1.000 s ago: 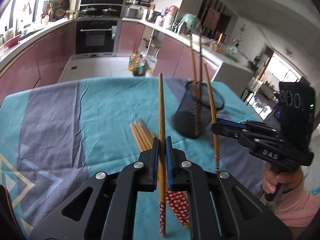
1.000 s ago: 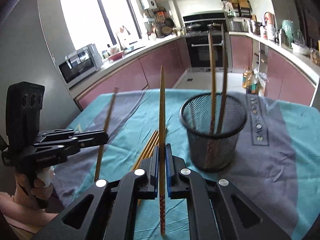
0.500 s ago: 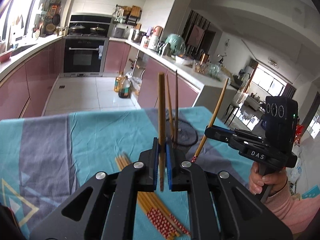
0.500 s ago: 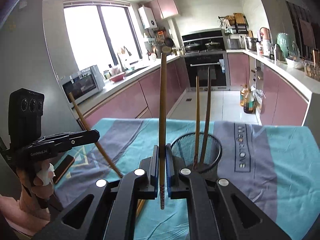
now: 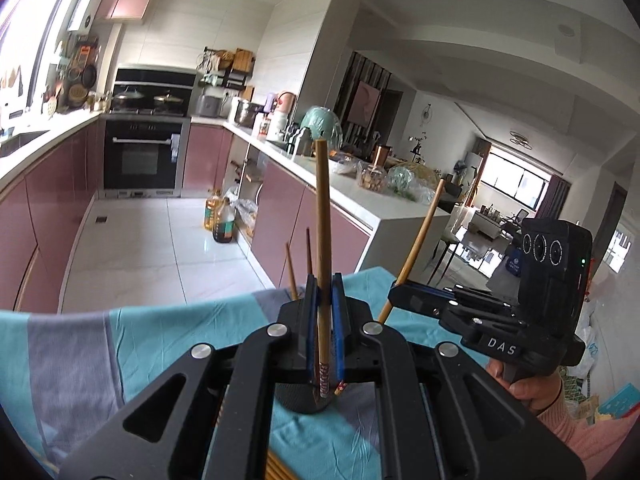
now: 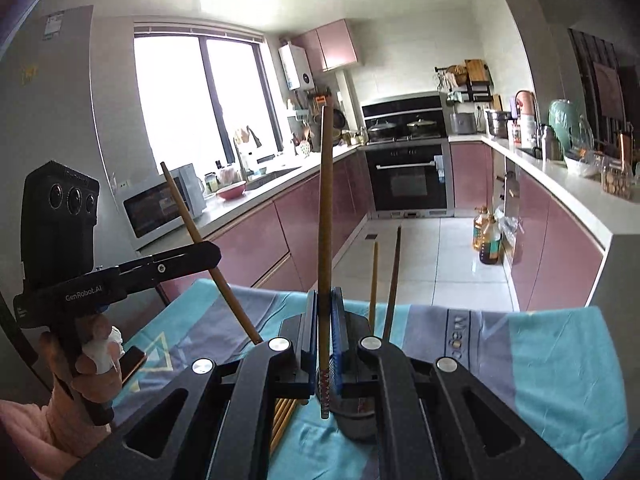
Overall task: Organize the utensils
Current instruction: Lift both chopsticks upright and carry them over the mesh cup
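Chopsticks are in transit to the holder, one in each gripper. Your left gripper has its blue pads closed on the left chopstick, held nearly upright with its red-patterned tip pointing down at the black mesh holder, which shows only as a dark base behind the fingers. Your right gripper likewise pinches the right chopstick upright, patterned end low, just above or at the holder's mouth; the gripper body hides the rim, so you cannot tell whether either tip has entered. Two chopsticks already stand in the holder, leaning slightly apart. Spare chopsticks lie bundled on the teal and grey tablecloth just beside the holder. Seen from the opposite camera, each held stick slants outward, so the two shafts are well apart at the top. The step in hand appears to be the insertion. The next move calls for bringing each tip over the opening, lowering until the stick would rest inside, then parting the pads; lead with one hand so that the sticks do not cross or knock the light holder over.
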Demonstrator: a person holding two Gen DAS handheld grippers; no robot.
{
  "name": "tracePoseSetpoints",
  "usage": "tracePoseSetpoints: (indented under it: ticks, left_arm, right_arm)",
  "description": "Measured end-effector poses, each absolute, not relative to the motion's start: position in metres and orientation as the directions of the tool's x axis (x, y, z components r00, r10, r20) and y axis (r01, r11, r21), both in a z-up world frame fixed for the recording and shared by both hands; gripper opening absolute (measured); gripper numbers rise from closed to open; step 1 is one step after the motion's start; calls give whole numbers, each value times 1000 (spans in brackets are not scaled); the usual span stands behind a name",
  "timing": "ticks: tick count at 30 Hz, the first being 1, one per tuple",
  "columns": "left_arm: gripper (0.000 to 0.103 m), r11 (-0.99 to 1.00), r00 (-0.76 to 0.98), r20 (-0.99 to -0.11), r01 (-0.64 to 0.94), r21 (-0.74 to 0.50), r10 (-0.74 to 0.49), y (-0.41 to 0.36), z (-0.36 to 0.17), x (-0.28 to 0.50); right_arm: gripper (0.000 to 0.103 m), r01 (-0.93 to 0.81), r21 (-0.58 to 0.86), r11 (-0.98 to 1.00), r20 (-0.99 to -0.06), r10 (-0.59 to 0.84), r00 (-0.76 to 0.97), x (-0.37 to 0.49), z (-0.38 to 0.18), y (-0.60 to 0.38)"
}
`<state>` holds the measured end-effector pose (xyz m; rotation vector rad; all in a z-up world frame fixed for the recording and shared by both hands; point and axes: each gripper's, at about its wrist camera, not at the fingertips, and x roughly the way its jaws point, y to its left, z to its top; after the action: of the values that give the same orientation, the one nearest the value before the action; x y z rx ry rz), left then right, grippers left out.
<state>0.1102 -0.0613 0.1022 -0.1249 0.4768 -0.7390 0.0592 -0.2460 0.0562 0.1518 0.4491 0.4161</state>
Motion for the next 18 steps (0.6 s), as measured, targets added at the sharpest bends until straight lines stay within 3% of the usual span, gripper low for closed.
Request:
tracePoseSetpoints:
  ticks: [8, 18]
  left_arm:
    - [7, 755, 642, -413, 619, -219, -646, -89, 105, 119]
    - [7, 768, 555, -601, 620, -163, -575, -125, 50, 138]
  right_arm:
    - [5, -320, 204, 925, -402, 378, 834, 78, 52, -249]
    - [5, -303, 210, 929, -542, 369, 755, 106, 10, -242]
